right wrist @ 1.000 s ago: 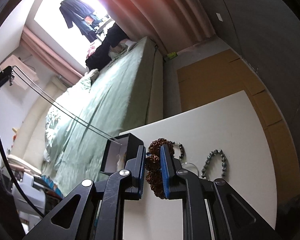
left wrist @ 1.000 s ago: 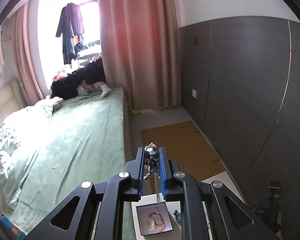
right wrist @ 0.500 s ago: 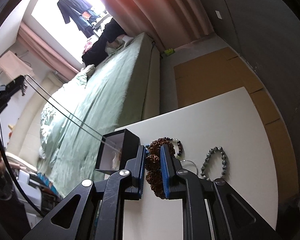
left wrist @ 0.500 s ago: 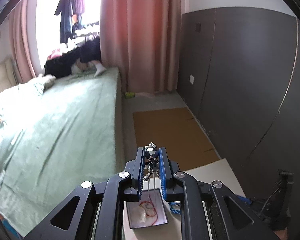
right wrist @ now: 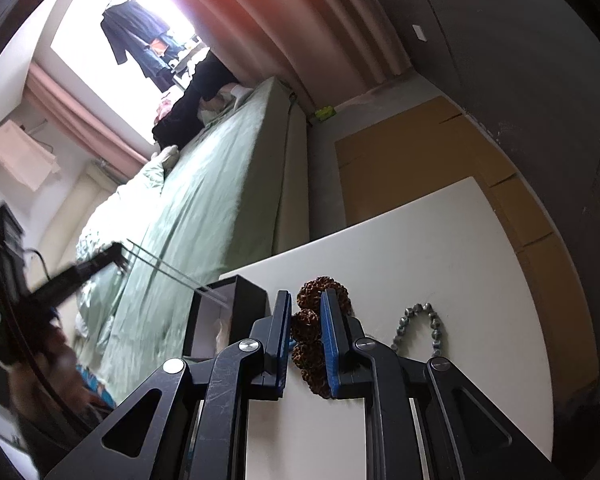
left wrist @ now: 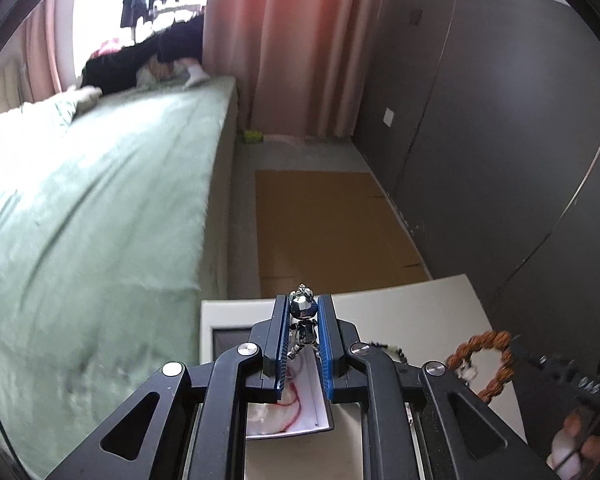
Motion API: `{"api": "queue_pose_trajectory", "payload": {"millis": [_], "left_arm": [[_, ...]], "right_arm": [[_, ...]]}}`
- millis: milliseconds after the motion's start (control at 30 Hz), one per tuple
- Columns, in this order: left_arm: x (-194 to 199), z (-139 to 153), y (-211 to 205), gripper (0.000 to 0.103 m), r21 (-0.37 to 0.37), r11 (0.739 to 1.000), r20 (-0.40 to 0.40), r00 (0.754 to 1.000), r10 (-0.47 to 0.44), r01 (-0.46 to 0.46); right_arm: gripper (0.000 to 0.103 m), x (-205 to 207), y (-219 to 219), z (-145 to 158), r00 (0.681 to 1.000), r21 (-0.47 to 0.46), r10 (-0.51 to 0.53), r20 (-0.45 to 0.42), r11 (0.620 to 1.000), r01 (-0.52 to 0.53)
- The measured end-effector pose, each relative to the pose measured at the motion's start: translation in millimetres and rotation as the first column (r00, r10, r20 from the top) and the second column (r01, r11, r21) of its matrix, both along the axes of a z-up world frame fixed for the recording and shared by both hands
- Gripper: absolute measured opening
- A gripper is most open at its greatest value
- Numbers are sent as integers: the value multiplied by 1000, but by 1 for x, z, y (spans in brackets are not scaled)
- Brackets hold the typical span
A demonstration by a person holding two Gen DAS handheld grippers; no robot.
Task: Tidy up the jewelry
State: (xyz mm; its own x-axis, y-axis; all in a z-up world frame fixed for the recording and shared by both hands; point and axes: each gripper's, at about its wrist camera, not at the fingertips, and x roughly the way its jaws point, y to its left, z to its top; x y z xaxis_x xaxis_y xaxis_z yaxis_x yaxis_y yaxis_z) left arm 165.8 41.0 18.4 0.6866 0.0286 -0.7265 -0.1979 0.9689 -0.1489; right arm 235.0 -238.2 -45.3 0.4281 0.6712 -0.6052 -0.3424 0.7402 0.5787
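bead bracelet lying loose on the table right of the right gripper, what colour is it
Metallic grey; the bead bracelet shows best in the right wrist view, lying on the white table.

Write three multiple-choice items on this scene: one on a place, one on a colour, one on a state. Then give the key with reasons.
1. Where does the grey metal bead bracelet lie?
A. on the white table
B. on the bed
C. in the box

2. What colour are the pads on the gripper fingers?
A. red
B. blue
C. yellow

3. What is the left gripper doing?
A. hanging open
B. clamping a silver robot-figure pendant
C. clamping a ring

Key: A, the beads rest on the tabletop; B, blue strips line both fingers; B, the figure sits pinched between the pads.
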Motion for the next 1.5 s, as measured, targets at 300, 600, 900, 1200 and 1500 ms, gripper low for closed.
{"api": "queue_pose_trajectory", "payload": {"millis": [300,600,900,1200,1500], "left_arm": [[-7,-47,-1,15,30,999,30,999,34,-35],[-23,-62,24,70,-15,997,38,997,71,-71],[-46,-46,55,83,22,996,87,993,84,-87],[-70,-44,93,83,6,991,89,987,134,-135],[-79,-39,109,83,-73,985,130,978,163,-155]], "right_arm": [[17,3,13,-2,1000,22,-2,13,1000,2],[17,-6,53,-3,996,11,45,76,999,-46],[11,-19,84,13,983,73,70,169,994,-84],[17,-11,116,-10,994,-148,65,86,988,-52],[45,15,93,-61,995,-279,-43,-85,960,17]]}}
